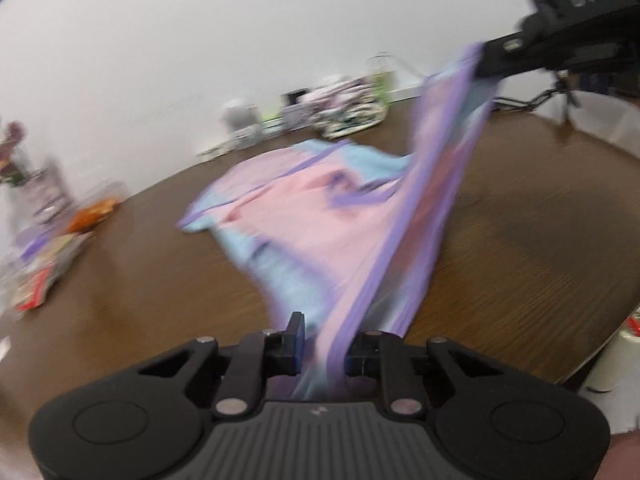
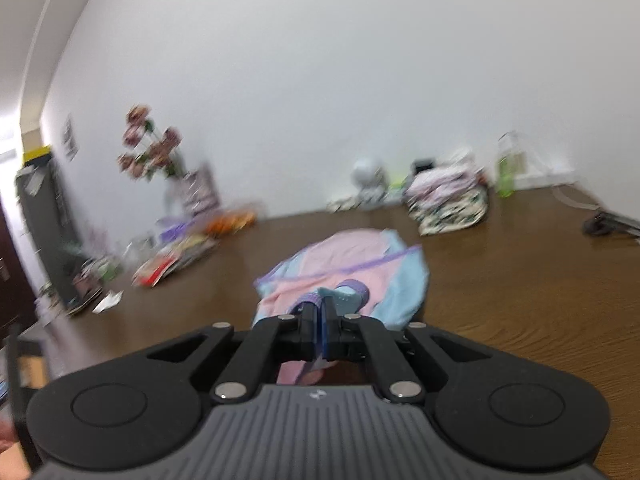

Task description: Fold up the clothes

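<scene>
Both grippers hold the soft pink, pale-blue and purple-trimmed cloth garment [image 1: 320, 208]: the left gripper [image 1: 322, 346] has its jaws narrowed on the purple-edged hem, and the right gripper [image 2: 322, 320] is pinched fully closed on another purple-trimmed edge, lifted above the brown wooden counter [image 1: 520, 240]. Between them the cloth stretches in a taut band while the rest lies bunched on the counter. To fold well, I would keep both corners level, hold gentle tension, and lay the raised edge squarely over the flat part, clear of the patterned bag [image 2: 450, 204] by the wall.
</scene>
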